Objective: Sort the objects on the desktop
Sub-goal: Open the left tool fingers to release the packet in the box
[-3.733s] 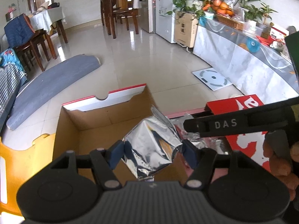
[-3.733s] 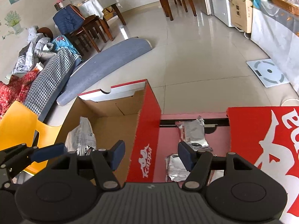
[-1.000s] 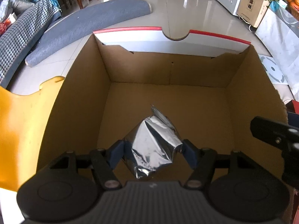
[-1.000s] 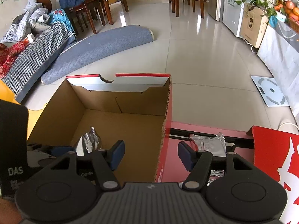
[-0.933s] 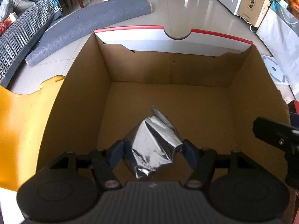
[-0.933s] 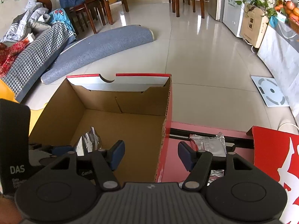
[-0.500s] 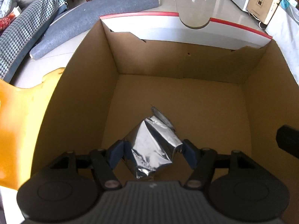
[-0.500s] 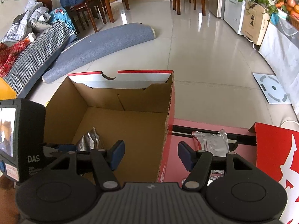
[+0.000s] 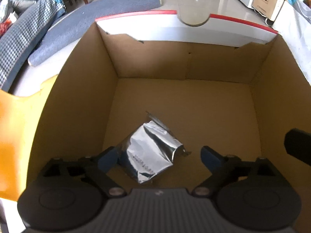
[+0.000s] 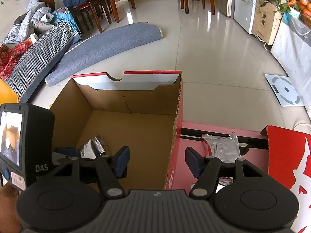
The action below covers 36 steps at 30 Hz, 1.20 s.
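Note:
A crumpled silver foil packet [image 9: 149, 155] lies low inside the open cardboard box [image 9: 155, 62]. My left gripper [image 9: 160, 158] is open around it. The left finger [image 9: 108, 157] touches the packet, while the right finger [image 9: 211, 159] stands clear of it. In the right wrist view the same packet [image 10: 91, 147] shows on the floor of the box [image 10: 136, 104], beside the left gripper's housing [image 10: 38, 136]. My right gripper [image 10: 157, 161] is open and holds nothing, its fingers straddling the box's red right wall. Another foil packet [image 10: 221, 147] lies on the pink surface to the right.
A red box lid [image 10: 287, 155] lies at the far right. A yellow chair [image 9: 17, 126] stands against the box's left side. On the tiled floor beyond are a grey mat [image 10: 108, 44] and a white scale [image 10: 284, 92].
My left gripper carried the foil packet down into the box, then spread its fingers and let go. The right gripper has hardly moved.

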Tool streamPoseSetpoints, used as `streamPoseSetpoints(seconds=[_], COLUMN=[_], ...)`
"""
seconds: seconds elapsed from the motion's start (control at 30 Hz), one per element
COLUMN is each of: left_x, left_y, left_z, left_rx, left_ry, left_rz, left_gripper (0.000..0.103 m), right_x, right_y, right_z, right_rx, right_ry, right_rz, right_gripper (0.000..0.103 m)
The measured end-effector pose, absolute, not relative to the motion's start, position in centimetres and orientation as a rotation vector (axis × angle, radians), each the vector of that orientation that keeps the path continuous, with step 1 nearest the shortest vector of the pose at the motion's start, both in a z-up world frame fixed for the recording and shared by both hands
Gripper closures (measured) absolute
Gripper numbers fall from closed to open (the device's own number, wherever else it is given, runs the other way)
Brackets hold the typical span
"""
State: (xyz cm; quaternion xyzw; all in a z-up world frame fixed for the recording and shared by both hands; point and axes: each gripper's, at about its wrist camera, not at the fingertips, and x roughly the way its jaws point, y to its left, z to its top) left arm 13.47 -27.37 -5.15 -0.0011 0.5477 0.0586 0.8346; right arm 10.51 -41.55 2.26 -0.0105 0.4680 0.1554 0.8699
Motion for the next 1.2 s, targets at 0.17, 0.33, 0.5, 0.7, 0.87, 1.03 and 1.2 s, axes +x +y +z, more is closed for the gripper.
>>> streamPoseSetpoints(seconds=[0.17, 0.33, 0.5, 0.7, 0.87, 1.03, 1.2], left_x=[13.2, 12.6, 11.7, 10.6, 9.8, 8.8, 7.8], left_y=[-28.1, -28.4, -29.3, -31.0, -31.7, -31.3, -32.1], left_z=[-4.9, -3.9, -2.8, -1.7, -1.2, -0.3, 0.8], left_rx=[0.035, 0.005, 0.052, 0.098, 0.115, 0.113, 0.140], left_ry=[1.138, 1.106, 1.069, 1.044, 1.046, 1.026, 0.985], left_rz=[0.117, 0.126, 0.138, 0.102, 0.097, 0.100, 0.088], left_gripper=[0.000, 0.000, 0.000, 0.000, 0.000, 0.000, 0.000], right_x=[10.4, 10.3, 10.0, 9.8, 9.8, 9.8, 9.5], right_y=[-41.6, -41.9, -42.4, -43.3, -44.3, -45.2, -45.8], right_z=[2.4, 2.6, 2.8, 3.2, 3.4, 3.5, 4.1], right_rx=[-0.018, -0.005, -0.002, 0.010, 0.045, 0.084, 0.030], right_ry=[0.980, 0.980, 0.972, 0.963, 0.975, 1.001, 0.979], right_rz=[0.330, 0.315, 0.292, 0.270, 0.277, 0.302, 0.307], right_gripper=[0.040, 0.039, 0.029, 0.022, 0.022, 0.022, 0.022])
